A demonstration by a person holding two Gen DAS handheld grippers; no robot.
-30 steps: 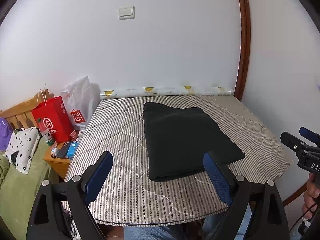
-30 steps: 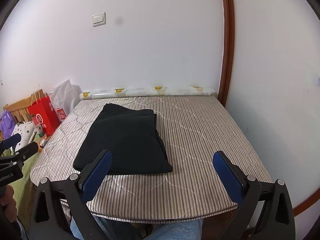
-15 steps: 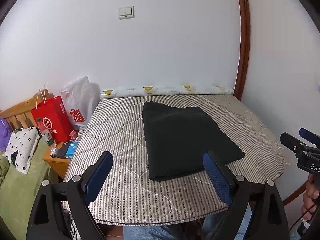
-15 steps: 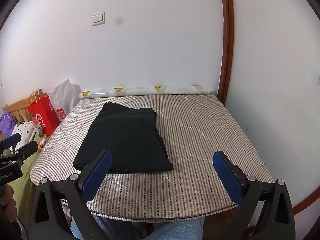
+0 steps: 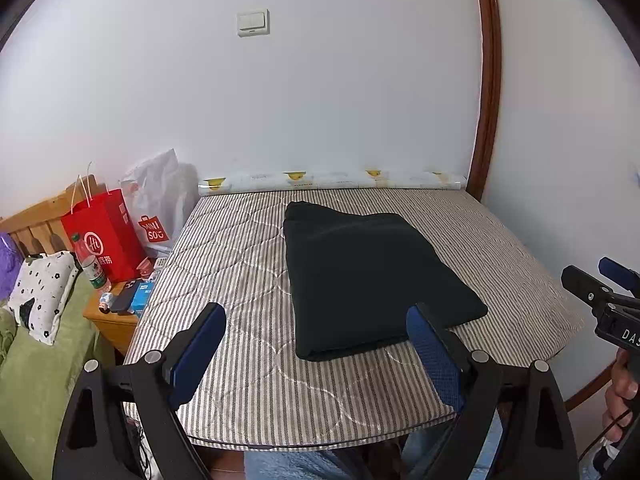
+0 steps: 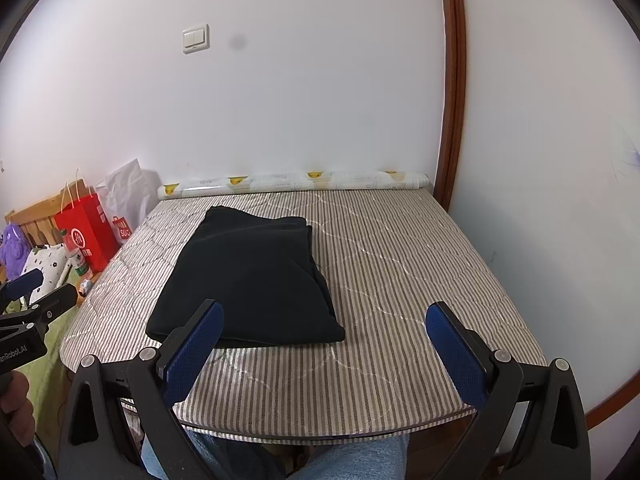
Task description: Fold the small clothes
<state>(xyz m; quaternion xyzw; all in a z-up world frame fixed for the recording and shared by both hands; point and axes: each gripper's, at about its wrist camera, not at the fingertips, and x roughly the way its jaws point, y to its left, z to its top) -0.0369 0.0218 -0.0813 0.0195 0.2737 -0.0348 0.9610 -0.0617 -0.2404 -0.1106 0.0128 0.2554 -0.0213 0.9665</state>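
A black garment (image 5: 368,276) lies folded in a flat rectangle on the striped quilted table top (image 5: 248,264); it also shows in the right wrist view (image 6: 248,280). My left gripper (image 5: 316,344) is open and empty, held back near the table's front edge, in front of the garment's near edge. My right gripper (image 6: 324,344) is open and empty, also near the front edge, to the right of the garment's near corner. Each gripper shows at the other view's edge, the right one (image 5: 600,288) and the left one (image 6: 36,292).
A rolled sheet with yellow prints (image 5: 332,180) lies along the wall at the table's far edge. Left of the table stand a red paper bag (image 5: 104,236), a white bag (image 5: 156,200), a bottle (image 5: 90,268) and a small wooden stand (image 5: 116,320). A brown door frame (image 5: 488,80) rises at the right.
Almost nothing has changed. Both views have drifted very slightly; the garment lies as before and both grippers stay open.
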